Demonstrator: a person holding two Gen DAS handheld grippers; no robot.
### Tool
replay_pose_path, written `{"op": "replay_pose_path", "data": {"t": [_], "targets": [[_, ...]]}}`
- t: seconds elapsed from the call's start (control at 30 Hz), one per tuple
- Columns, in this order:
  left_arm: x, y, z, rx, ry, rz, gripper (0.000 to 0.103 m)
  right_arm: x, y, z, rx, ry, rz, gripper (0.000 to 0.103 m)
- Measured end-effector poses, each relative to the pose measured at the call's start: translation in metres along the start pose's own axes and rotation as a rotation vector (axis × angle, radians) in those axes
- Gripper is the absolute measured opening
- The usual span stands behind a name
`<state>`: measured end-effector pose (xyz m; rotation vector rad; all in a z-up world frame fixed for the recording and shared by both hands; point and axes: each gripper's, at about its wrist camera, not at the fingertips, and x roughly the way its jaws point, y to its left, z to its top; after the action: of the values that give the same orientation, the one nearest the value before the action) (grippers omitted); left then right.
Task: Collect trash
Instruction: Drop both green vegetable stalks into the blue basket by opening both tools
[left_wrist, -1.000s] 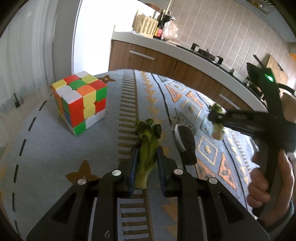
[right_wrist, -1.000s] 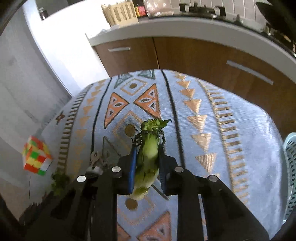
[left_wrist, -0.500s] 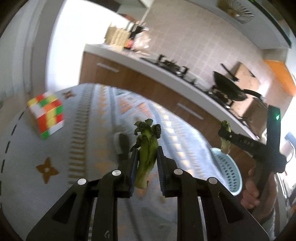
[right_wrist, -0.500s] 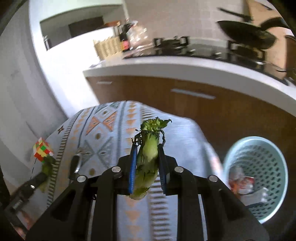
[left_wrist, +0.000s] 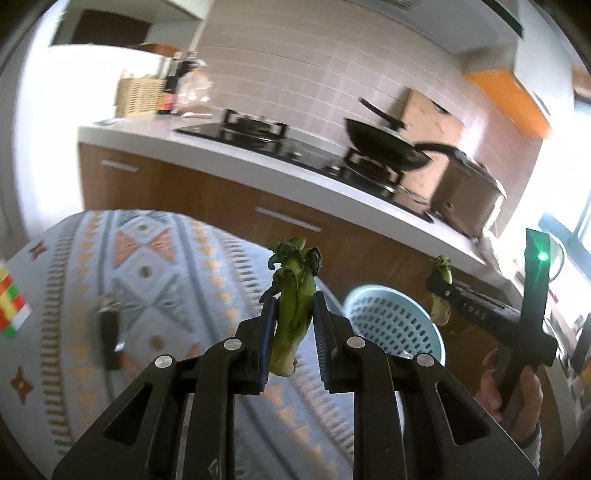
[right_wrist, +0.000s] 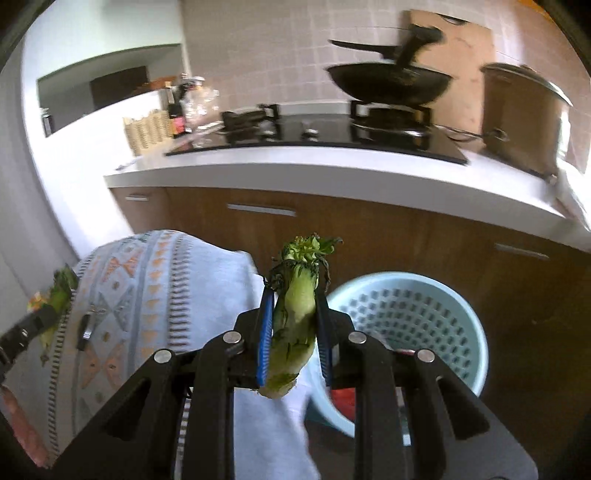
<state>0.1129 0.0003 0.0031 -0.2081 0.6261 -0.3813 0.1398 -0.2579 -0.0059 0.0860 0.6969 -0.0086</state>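
The tabletop (left_wrist: 155, 258), covered in a patterned blue cloth, fills the lower left of both wrist views, and its far right edge drops off toward wooden kitchen cabinets. Beyond that edge, lower than the cloth, stands the pale blue perforated basket (right_wrist: 424, 317), with some red and pale scraps visible at its bottom in the right wrist view.

The right tool (right_wrist: 294, 325) is clenched on a vegetable stalk (right_wrist: 295, 317), held upright with the leafy end up and the cut base hanging below the fingers. The basket lies just to the right of and below this tool, its rim partly hidden behind the tool's right finger, so the right hand is the nearer one; a short move to the right should bring the stalk over the opening.

The left tool (left_wrist: 293, 325) is likewise gripping a second stalk (left_wrist: 293, 306), also upright. It sits over the cloth, with the basket ahead and to its right, so it probably has farther to travel.

Left on the cloth are a small dark key-like object (left_wrist: 109, 332) and, at the far left edge, a coloured puzzle cube (left_wrist: 11, 306).
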Motion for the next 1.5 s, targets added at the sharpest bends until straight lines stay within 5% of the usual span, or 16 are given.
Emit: {"op": "replay_pose_path", "data": {"t": [0.43,0.8,0.87,0.9,0.93,1.17,1.23,1.43,1.5], "targets": [[0.103,-0.096,-0.009,0.084,0.164,-0.161,0.019,0.026,-0.091,-0.036,0.150,0.103,-0.055,0.019],[0.154,-0.138,-0.033,0.127,0.278,-0.214,0.020,0.046,-0.132,-0.055,0.226,0.191,-0.052,0.019],[0.160,-0.141,-0.035,0.123,0.290,-0.211,0.029,0.047,-0.135,-0.057,0.228,0.204,-0.043,0.020],[0.162,-0.141,-0.036,0.117,0.293,-0.209,0.045,0.047,-0.136,-0.058,0.231,0.206,-0.039,0.021],[0.161,-0.141,-0.037,0.110,0.284,-0.203,0.054,0.047,-0.137,-0.057,0.233,0.205,-0.040,0.024],[0.144,-0.133,-0.034,0.119,0.244,-0.183,0.061,0.030,-0.134,-0.053,0.227,0.160,-0.039,0.033],[0.131,-0.130,-0.032,0.131,0.203,-0.161,0.070,0.021,-0.129,-0.050,0.214,0.133,-0.044,0.055],[0.079,-0.119,-0.031,0.149,0.067,-0.083,0.083,-0.021,-0.093,-0.042,0.134,0.000,-0.022,0.057],[0.061,-0.116,-0.033,0.155,0.031,-0.052,0.083,-0.034,-0.084,-0.040,0.120,-0.042,-0.017,0.065]]}}
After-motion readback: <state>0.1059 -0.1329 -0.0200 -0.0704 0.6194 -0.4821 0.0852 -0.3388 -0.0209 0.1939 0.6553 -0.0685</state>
